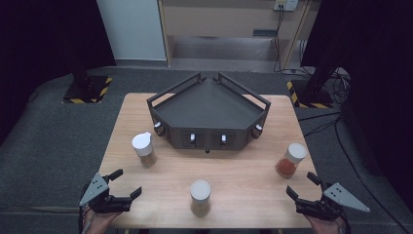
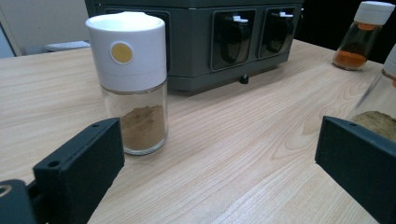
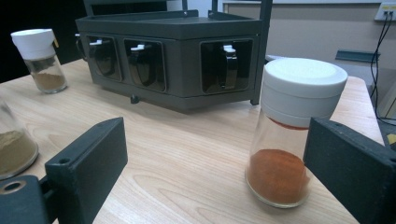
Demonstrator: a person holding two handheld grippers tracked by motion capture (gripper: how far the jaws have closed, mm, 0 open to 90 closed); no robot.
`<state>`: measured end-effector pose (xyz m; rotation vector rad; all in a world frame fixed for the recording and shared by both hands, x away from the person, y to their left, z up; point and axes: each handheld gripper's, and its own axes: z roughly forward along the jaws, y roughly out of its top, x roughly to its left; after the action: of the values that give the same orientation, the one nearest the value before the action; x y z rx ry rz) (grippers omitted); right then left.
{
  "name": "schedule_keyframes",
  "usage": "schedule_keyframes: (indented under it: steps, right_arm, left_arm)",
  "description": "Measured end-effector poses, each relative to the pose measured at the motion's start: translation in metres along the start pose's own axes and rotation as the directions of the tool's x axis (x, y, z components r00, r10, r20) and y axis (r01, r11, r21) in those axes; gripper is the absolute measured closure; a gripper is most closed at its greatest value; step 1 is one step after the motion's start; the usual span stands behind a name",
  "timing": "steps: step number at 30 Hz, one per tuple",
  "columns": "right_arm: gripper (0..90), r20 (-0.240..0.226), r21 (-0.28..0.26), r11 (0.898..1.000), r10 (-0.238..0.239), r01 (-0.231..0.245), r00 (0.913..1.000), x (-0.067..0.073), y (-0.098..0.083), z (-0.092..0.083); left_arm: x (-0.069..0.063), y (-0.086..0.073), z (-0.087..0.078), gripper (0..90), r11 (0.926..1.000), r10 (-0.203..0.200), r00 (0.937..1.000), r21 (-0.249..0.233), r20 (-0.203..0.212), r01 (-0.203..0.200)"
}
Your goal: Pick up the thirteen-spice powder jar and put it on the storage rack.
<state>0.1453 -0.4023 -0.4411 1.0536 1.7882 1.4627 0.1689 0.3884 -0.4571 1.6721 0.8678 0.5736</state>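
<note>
Two black grippers, left (image 1: 127, 184) and right (image 1: 298, 185), stand spread and empty; each should straddle its nearest white-capped glass spice jar (image 2: 132, 81) (image 3: 293, 130) squarely below the cap.

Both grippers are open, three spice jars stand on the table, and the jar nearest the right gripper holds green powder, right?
Not quite. The jar nearest the right gripper holds orange-red powder, not green; the right gripper view shows it clearly in that jar. The rest holds: the left gripper is open too, and three spice jars stand on the table.
</note>
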Motion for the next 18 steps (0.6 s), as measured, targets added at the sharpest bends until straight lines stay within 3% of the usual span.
schedule_keyframes:
  steps: [8, 18]
  right_arm:
    - [6.3, 0.0, 0.002, 1.0, -0.004, 0.004, 1.0, 0.0, 0.0, 0.0]
    - [6.3, 0.001, 0.002, 1.0, -0.003, 0.003, 1.0, 0.0, 0.0, 0.001]
  left_arm:
    - [-0.002, 0.013, -0.005, 1.0, 1.0, 0.01, 0.9999, 0.0, 0.009, -0.01]
    - [0.013, 0.039, -0.01, 1.3, 1.0, 0.008, 0.9992, -0.001, 0.039, -0.008]
